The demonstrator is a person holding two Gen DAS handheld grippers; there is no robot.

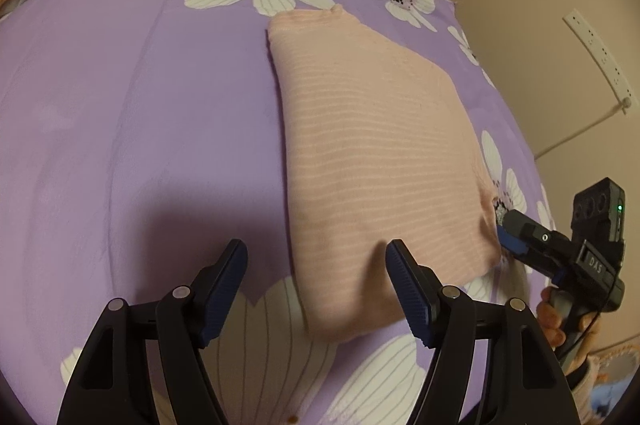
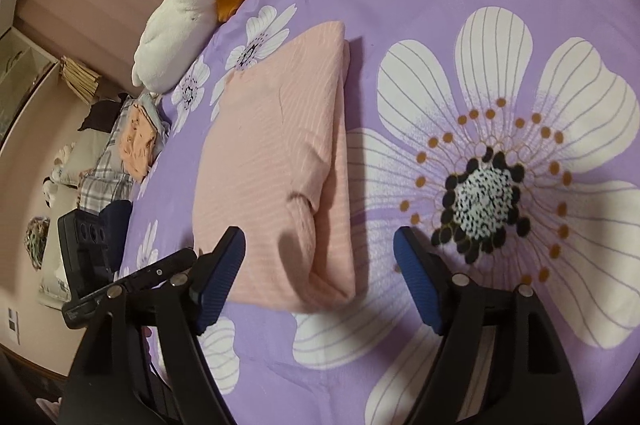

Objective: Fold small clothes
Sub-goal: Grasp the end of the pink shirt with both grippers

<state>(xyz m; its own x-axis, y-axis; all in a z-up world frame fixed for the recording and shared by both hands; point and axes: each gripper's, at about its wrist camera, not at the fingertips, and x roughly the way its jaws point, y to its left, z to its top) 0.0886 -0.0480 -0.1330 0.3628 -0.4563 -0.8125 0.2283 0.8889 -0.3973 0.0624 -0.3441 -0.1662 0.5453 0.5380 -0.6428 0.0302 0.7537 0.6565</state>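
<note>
Pink folded garment (image 1: 376,153) on purple floral bedsheet (image 1: 140,113), both claws (image 1: 316,289) (image 2: 320,281) apart.

We hold the left gripper (image 1: 316,265) and right gripper (image 2: 320,253) with jaws spread wide, each gripping nothing, both angled downward.

Count: 1 folded pink striped garment (image 1: 376,145) on 1 purple floral bedspread (image 1: 140,105). 2 grippers: left gripper (image 1: 316,285), right gripper (image 2: 320,281). 1 white-and-orange plush toy (image 2: 180,25). 1 heap of other clothes (image 2: 120,157) beside the bed. 1 wall power strip (image 1: 600,57).
</note>
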